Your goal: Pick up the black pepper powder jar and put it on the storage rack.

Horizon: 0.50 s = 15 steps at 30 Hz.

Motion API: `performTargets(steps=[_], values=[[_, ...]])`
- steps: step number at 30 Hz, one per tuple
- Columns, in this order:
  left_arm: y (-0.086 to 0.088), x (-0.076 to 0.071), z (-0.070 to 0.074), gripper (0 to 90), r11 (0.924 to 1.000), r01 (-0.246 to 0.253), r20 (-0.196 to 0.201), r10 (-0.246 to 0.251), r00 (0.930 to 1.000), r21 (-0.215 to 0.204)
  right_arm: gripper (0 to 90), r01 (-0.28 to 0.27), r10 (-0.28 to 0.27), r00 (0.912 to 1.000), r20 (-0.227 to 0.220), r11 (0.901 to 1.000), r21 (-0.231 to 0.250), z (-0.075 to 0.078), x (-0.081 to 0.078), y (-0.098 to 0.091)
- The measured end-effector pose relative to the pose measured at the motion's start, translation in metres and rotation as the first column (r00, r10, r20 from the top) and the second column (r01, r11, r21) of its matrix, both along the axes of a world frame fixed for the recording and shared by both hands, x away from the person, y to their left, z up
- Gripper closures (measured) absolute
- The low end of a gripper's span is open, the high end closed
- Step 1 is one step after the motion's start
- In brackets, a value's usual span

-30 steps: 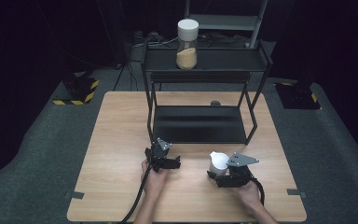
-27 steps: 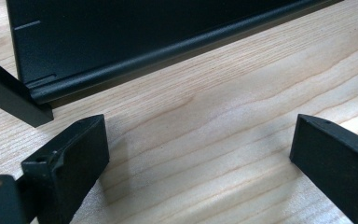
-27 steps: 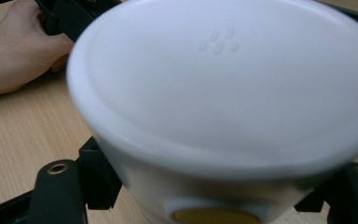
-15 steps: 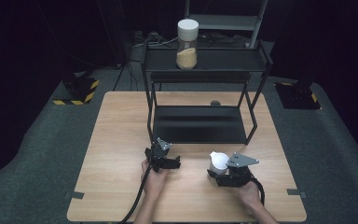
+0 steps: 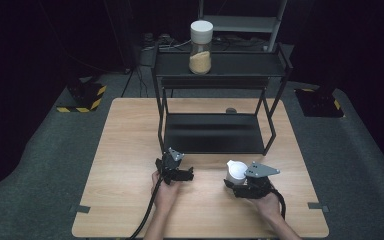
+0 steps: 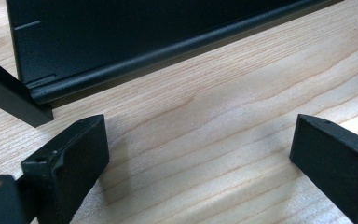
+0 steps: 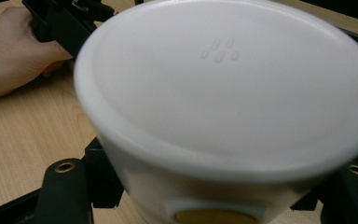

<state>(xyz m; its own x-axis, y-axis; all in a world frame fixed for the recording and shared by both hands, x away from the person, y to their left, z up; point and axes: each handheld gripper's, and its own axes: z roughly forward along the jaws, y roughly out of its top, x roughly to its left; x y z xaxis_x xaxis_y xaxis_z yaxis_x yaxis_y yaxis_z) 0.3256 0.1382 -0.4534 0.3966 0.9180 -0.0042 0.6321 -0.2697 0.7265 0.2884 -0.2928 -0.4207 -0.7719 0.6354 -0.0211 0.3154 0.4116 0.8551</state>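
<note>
A white-lidded jar is clamped by the right gripper near the table's near edge; the left gripper is held open, empty. Placement on the rack seemingly remains undone.

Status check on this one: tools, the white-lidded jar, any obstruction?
Right tool just closed on white-lidded jar. Left tool open, empty. Black shelf rack stands ahead.

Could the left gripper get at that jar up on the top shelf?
Probably yes. The left gripper is open and holds nothing, and the jar stands alone near the front edge of the rack, though it would be a high reach up.
</note>
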Motion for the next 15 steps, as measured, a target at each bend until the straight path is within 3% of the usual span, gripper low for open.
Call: performTargets(steps=[15], values=[[0.0, 0.0, 0.0, 4.5, 1.0, 0.0, 0.0, 0.0, 1.0, -0.001, 30.0, 0.029, -0.028, 0.9991, -0.032, 0.999, 0.034, 0.018, 0.016, -0.01]])
